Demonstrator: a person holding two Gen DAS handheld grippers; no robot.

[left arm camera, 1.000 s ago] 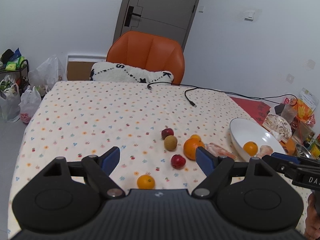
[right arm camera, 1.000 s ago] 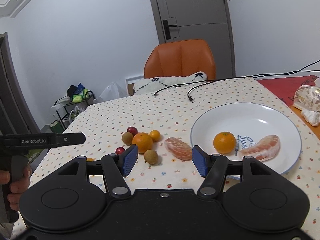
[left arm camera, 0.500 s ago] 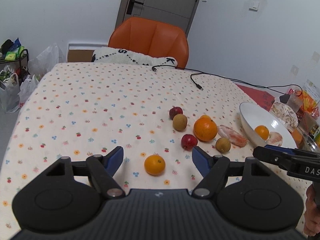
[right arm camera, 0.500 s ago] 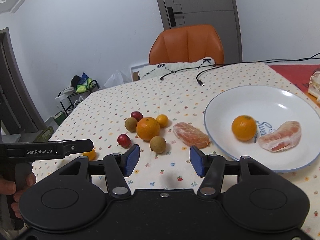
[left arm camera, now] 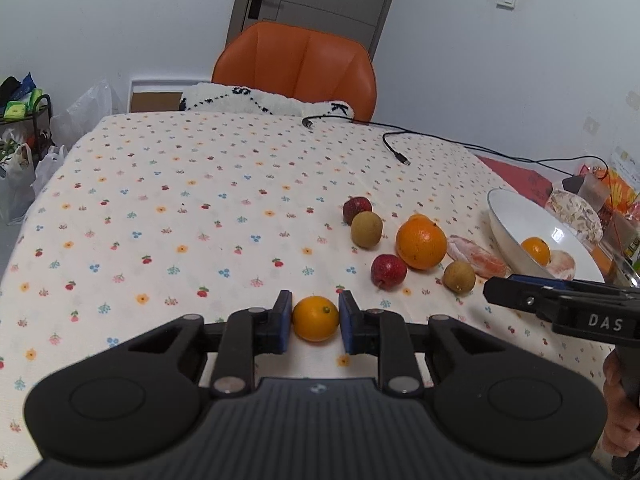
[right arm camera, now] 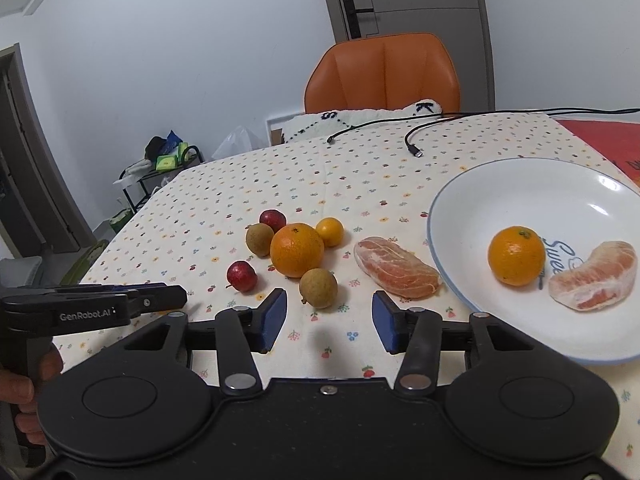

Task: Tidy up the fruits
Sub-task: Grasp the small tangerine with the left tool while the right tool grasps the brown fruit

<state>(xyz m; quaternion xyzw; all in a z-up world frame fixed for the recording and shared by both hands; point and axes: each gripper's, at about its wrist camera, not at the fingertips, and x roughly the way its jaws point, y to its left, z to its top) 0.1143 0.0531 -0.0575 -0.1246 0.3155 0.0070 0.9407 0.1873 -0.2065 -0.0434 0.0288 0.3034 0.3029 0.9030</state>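
Gripping one small orange citrus fruit [left arm camera: 315, 323], the left gripper [left arm camera: 314, 325] is clenched; the right gripper [right arm camera: 329, 320] is released. Two red fruits [right arm camera: 241, 276], two brown [right arm camera: 318, 288].

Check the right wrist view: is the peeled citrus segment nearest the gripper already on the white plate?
No. That peeled citrus segment lies on the tablecloth, just outside the white plate rim.

Left gripper [left arm camera: 315, 322]: black plastic, ribbed body, blue pads, silver pivot screws at 6 o'clock. Right gripper [right arm camera: 329, 319]: same build; "DAS" lettering on its side.
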